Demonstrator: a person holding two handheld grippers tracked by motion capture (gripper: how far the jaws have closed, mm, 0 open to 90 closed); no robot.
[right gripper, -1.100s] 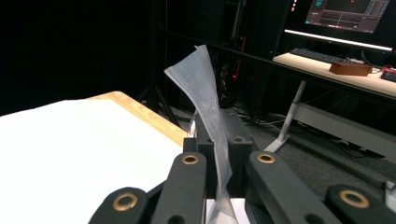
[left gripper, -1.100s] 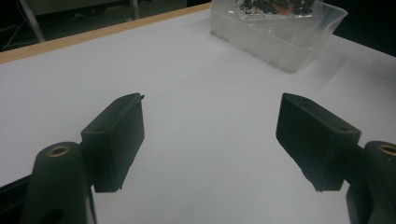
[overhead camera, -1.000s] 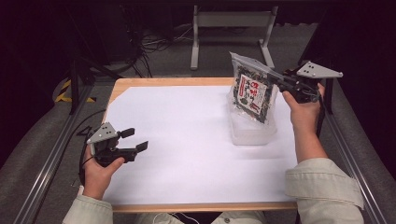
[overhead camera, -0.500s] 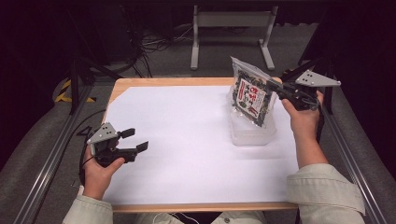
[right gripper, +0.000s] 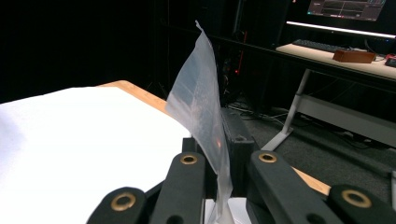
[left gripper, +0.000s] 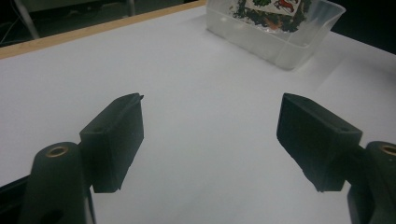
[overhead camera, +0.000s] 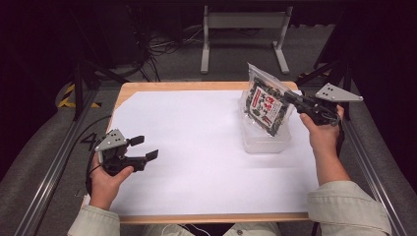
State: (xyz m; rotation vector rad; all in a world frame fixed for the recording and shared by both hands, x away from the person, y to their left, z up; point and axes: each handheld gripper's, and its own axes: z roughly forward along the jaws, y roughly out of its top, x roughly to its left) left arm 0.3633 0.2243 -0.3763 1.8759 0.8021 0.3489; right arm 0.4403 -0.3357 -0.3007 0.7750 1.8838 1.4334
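Note:
A clear snack bag (overhead camera: 267,100) with a red, white and dark printed label hangs above a clear plastic tub (overhead camera: 264,140) at the table's right side. My right gripper (overhead camera: 290,100) is shut on the bag's upper edge, and in the right gripper view the clear film (right gripper: 201,107) stands pinched between the two black jaws. The bag's lower end dips into the tub (left gripper: 285,44). My left gripper (overhead camera: 143,147) rests low over the white table cover at the left front, open with nothing between its fingers (left gripper: 116,140).
A white sheet (overhead camera: 196,147) covers the wooden table, whose edge (overhead camera: 196,85) shows at the back. Metal rails (overhead camera: 54,167) run along both sides. A desk frame (overhead camera: 243,29) and cables lie on the floor behind.
The right gripper has shifted slightly with the bag, which hangs a little lower toward the tub. The left gripper has stayed where it was.

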